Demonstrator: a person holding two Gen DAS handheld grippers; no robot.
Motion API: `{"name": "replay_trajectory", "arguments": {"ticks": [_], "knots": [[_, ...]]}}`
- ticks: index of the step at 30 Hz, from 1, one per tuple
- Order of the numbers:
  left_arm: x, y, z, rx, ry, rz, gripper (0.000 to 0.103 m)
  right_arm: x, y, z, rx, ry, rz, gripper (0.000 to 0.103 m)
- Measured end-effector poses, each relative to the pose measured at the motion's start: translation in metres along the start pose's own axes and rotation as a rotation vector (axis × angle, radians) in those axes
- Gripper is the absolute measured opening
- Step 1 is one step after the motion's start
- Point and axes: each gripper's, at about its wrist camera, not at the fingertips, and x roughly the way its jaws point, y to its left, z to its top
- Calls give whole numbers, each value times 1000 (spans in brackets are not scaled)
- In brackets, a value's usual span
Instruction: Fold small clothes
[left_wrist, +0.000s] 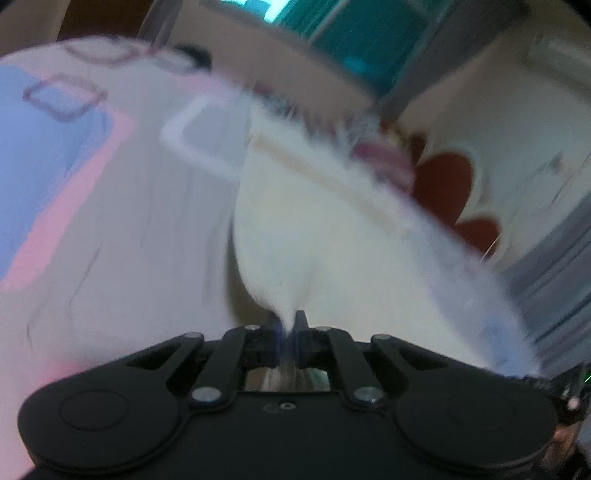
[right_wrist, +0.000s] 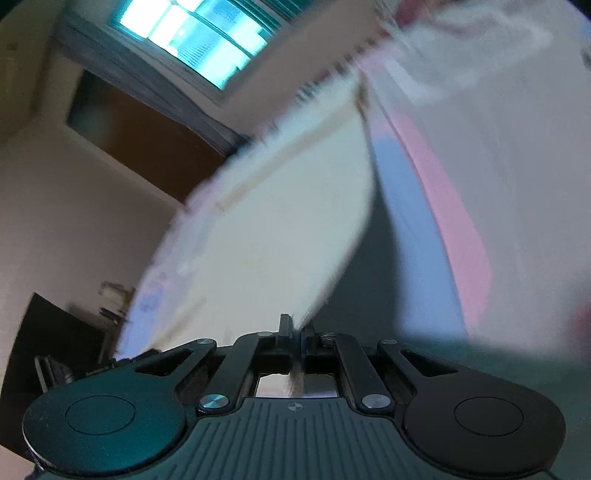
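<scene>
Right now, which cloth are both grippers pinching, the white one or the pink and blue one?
The white cloth: it runs into both the left gripper and right gripper. The pink and blue sheet lies behind.

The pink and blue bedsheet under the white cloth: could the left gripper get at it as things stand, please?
Probably not yet. The left gripper is shut on the white cloth, so its jaws are occupied, although the bedsheet lies open to view beside the cloth.

Left gripper (left_wrist: 287, 332) jaws pinched on bunched white cloth (left_wrist: 314, 229); cloth fans upward, blurred. Pink-and-blue patterned sheet (left_wrist: 74, 184) behind. Teal window (left_wrist: 365, 33) above.
</scene>
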Motion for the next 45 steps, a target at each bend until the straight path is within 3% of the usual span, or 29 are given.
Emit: {"name": "replay_trajectory", "arguments": {"ticks": [3,6,11,13,16,18,24,29,32,36,39,40,42,44,45], "knots": [[-9,-18,30,27,-68,-32,5,-20,27,30,-35,-89,59,2],[4,-31,59,77,-103,-10,5,-19,45,65,-56,-155,70,2],[23,-55,111,59,-175,-75,5,2,60,125,-46,-195,49,2],[38,-59,129,72,-183,-62,5,8,64,150,-62,-202,30,2],[72,-49,150,43,-133,-45,5,30,52,180,-21,-200,13,2],[95,-39,171,-5,-94,-73,4,50,43,202,21,-185,-13,2],[176,-13,228,19,-18,-36,4,132,28,269,26,-135,-57,2],[246,21,253,-19,75,-10,4,207,-35,289,207,-66,-110,2],[280,27,265,31,119,0,5,230,-58,299,246,-62,-122,2],[312,32,272,75,139,-48,6,247,-83,314,286,-89,-98,3],[326,38,274,64,121,-101,14,254,-91,320,256,-148,-100,5],[331,42,275,42,117,-130,22,256,-92,324,240,-171,-104,17],[332,44,274,27,96,-152,29,256,-88,328,193,-224,-114,39],[326,44,274,43,44,-153,57,254,-84,332,148,-257,-104,39],[322,43,276,53,9,-128,62,256,-81,333,128,-256,-107,39]]}}
